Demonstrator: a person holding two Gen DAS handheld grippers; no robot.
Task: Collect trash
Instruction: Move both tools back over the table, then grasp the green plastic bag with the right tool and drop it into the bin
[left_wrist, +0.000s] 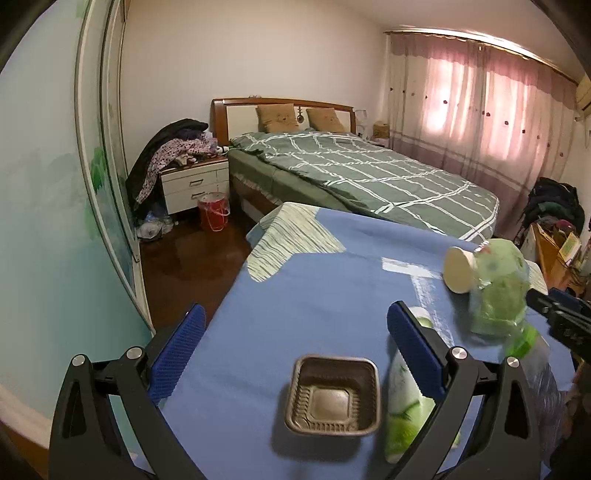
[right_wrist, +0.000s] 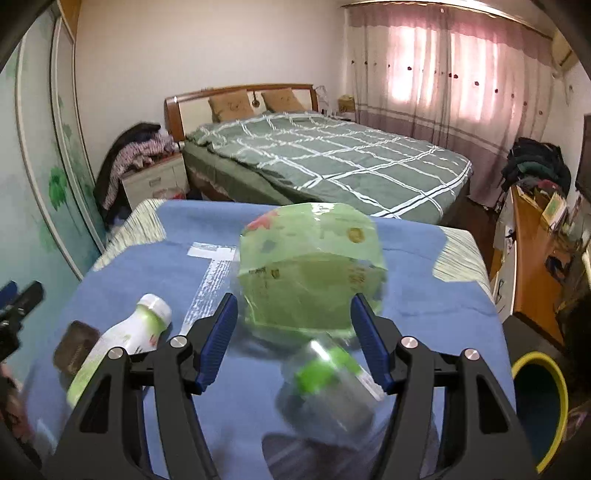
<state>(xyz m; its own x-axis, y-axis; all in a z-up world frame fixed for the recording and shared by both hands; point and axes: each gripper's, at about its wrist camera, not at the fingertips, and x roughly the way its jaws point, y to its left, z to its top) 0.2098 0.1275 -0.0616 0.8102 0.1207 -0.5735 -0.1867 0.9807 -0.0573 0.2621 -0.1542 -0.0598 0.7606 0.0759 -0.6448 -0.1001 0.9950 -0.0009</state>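
A blue-covered table (left_wrist: 295, 302) holds the trash. A brown square plastic tray (left_wrist: 332, 398) lies between the fingers of my open left gripper (left_wrist: 295, 339). A white and green drink bottle (left_wrist: 406, 398) lies beside its right finger; it also shows in the right wrist view (right_wrist: 122, 339). A clear bottle with a green label (right_wrist: 310, 273) and green cap (right_wrist: 314, 373) is blurred between the fingers of my open right gripper (right_wrist: 293, 339); whether the pads touch it is unclear. A cream paper cup (left_wrist: 460, 269) lies on its side behind it.
A bin with a yellow rim (right_wrist: 546, 402) stands at the table's right. A bed (left_wrist: 369, 177) stands beyond the table. A nightstand piled with clothes (left_wrist: 192, 181) and a red bucket (left_wrist: 214, 214) stand at back left. A cluttered desk (right_wrist: 535, 240) is at right.
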